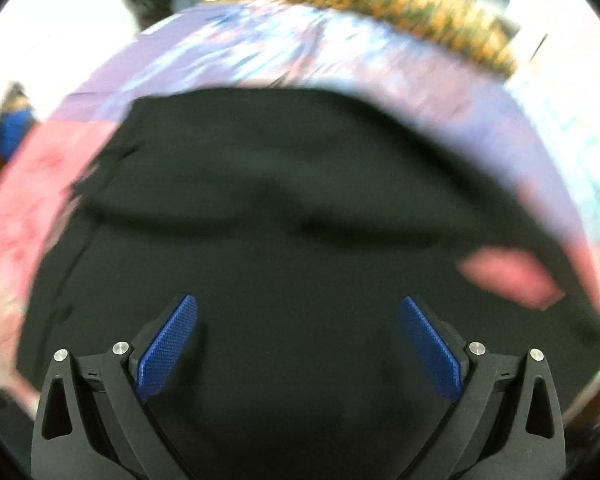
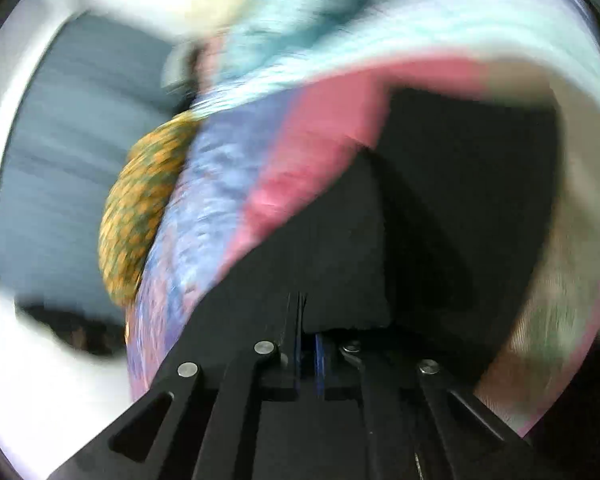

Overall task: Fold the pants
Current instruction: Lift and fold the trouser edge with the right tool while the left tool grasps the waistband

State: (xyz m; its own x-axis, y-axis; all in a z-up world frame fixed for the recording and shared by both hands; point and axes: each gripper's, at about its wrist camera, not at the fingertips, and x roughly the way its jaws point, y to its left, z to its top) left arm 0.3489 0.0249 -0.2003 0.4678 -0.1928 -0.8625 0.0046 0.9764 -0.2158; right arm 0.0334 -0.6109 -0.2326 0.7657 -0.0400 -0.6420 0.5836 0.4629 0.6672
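Black pants (image 1: 284, 208) lie spread on a pink, purple and pale blue bedspread (image 1: 236, 52). My left gripper (image 1: 298, 308) is open above the pants, its blue pads (image 1: 168, 344) wide apart with nothing between them. In the right wrist view the black pants (image 2: 440, 216) fill the middle, blurred by motion. My right gripper (image 2: 308, 336) is shut, and black cloth of the pants sits at its tips.
A pillow (image 1: 388, 4) with an orange and green pattern lies at the far edge of the bed; it also shows in the right wrist view (image 2: 140, 208). A patch of pink bedspread (image 1: 508, 276) shows through a gap in the pants at the right.
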